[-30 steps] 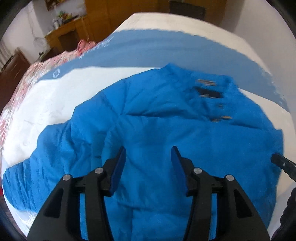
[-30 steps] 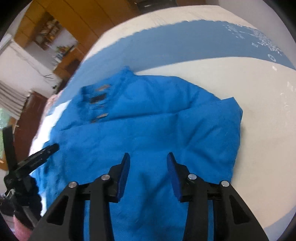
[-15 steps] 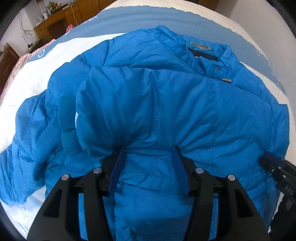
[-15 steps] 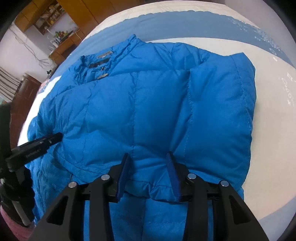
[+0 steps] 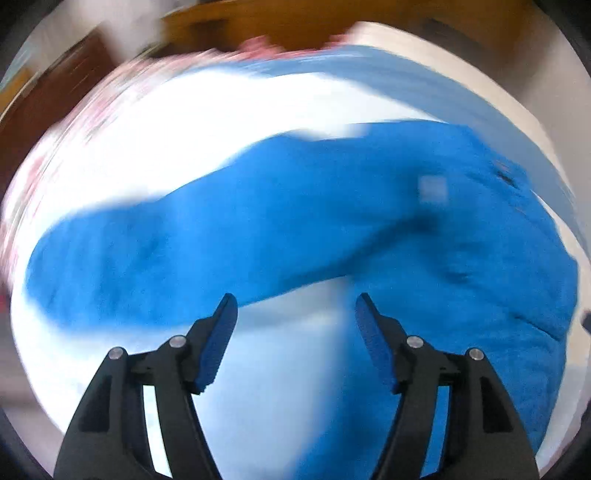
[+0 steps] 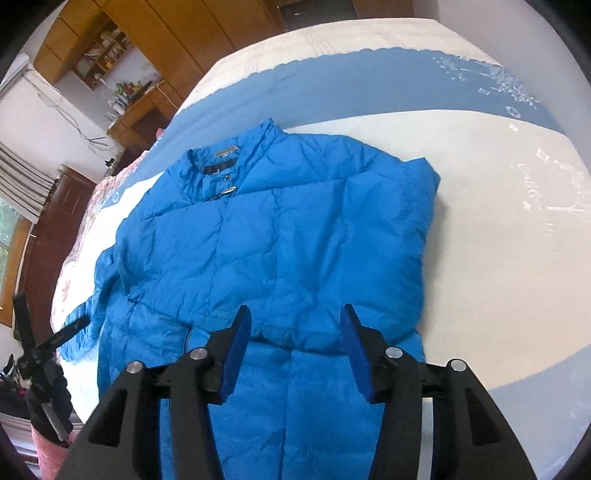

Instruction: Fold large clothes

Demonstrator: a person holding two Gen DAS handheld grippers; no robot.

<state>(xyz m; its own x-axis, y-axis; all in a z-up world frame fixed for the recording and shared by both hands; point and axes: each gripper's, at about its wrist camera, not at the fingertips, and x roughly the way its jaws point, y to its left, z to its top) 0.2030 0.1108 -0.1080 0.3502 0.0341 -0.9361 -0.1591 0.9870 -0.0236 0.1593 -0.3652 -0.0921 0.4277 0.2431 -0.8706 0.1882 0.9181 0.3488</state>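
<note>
Jacket (image 6: 280,236) hem folded up, sheet (image 6: 498,206) rightward.

A home bedroom was shown. A wide bed (image 6: 480,192) was covered by a white and blue sheet, with a pink floral quilt (image 6: 79,258) laid along its far side. Wooden wardrobes (image 6: 177,29) and cluttered open shelves (image 6: 107,48) were seen behind, a small wooden desk (image 6: 136,118) was set against the wall, and a curtained window (image 6: 14,206) was glimpsed at the left.
</note>
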